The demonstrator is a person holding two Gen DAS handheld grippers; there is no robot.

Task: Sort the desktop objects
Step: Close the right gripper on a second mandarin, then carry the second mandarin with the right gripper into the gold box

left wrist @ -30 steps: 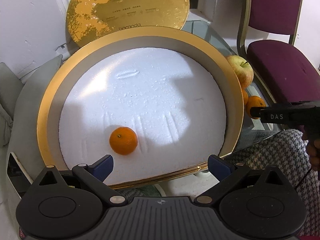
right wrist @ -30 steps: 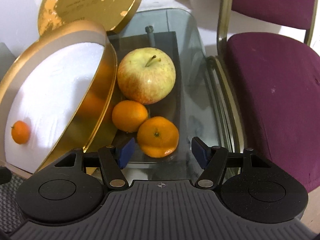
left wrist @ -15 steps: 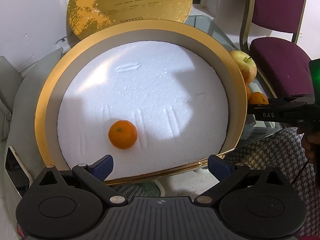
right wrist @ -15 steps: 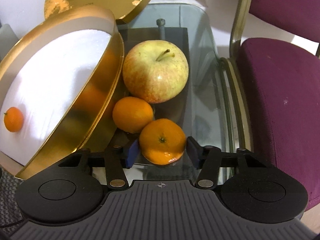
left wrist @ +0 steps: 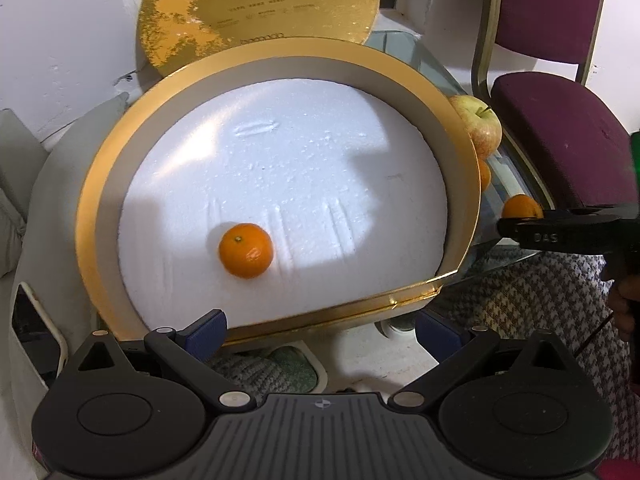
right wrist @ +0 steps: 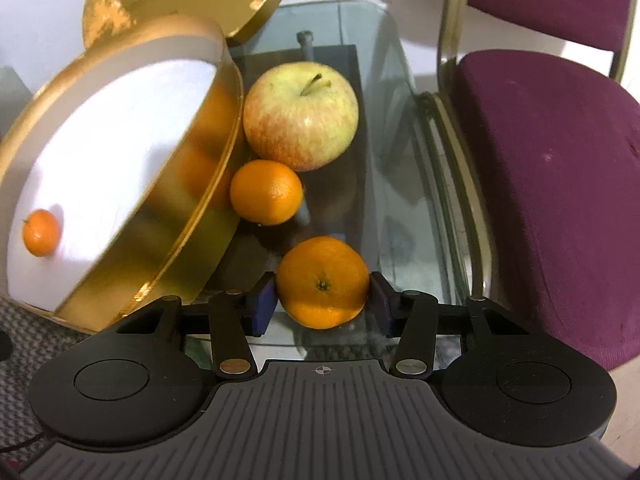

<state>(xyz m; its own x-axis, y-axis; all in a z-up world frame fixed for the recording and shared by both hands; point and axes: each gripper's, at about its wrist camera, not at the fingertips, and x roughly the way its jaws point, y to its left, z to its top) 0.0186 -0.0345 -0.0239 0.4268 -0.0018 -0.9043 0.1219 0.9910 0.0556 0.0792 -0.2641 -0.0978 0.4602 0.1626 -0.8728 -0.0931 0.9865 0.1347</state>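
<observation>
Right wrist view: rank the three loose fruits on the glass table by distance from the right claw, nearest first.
1. Near orange: between the right claw fingers, pads at its sides.
2. Middle orange: farther back, slightly left, beside the gold box wall.
3. Apple: farthest, just behind the middle orange.

All three lie on the glass table.

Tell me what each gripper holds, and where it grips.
The right gripper clasps the orange on the glass table by its two sides. The left gripper is open, holding nothing.
</observation>
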